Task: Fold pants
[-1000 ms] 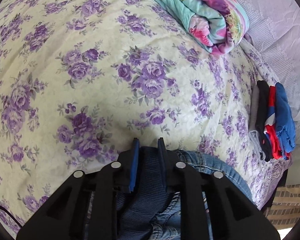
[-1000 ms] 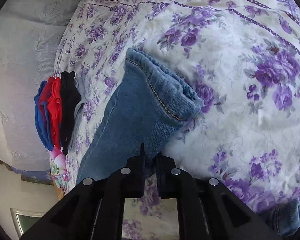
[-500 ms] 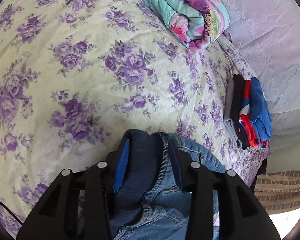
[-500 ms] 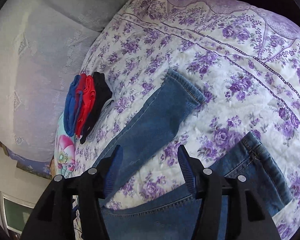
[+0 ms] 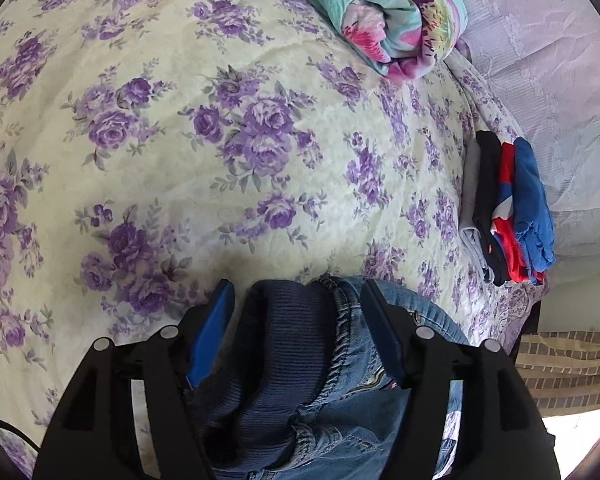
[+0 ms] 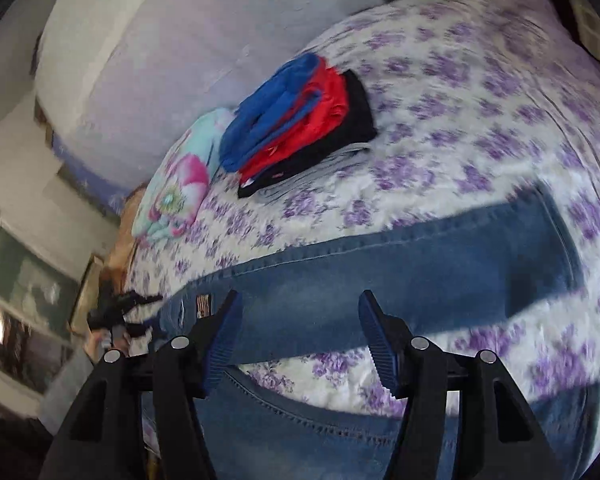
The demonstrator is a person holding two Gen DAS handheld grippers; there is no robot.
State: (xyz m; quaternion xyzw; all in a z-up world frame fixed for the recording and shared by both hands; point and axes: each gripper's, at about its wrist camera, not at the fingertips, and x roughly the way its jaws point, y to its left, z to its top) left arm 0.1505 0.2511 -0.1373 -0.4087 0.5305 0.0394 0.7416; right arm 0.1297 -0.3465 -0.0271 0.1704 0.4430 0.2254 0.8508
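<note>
Blue jeans with a dark ribbed waistband [image 5: 284,344] lie on the floral bedspread [image 5: 204,128]. In the left wrist view my left gripper [image 5: 296,292] is open, its blue pads apart on either side of the waistband, not clamping it. In the right wrist view the two pant legs [image 6: 380,264] stretch across the bed. My right gripper [image 6: 298,300] is open and empty, hovering above the legs. This view is blurred by motion.
A stack of folded clothes, blue, red, black and grey [image 5: 504,208], lies near the bed's edge; it also shows in the right wrist view [image 6: 300,120]. A rolled floral blanket [image 5: 384,12] lies at the far side. A pale curtain [image 5: 560,80] hangs beyond the bed.
Both grippers have opened. The left one let go of the waistband. The right one let go of the pant leg, lifted away and swung toward the clothes stack.
</note>
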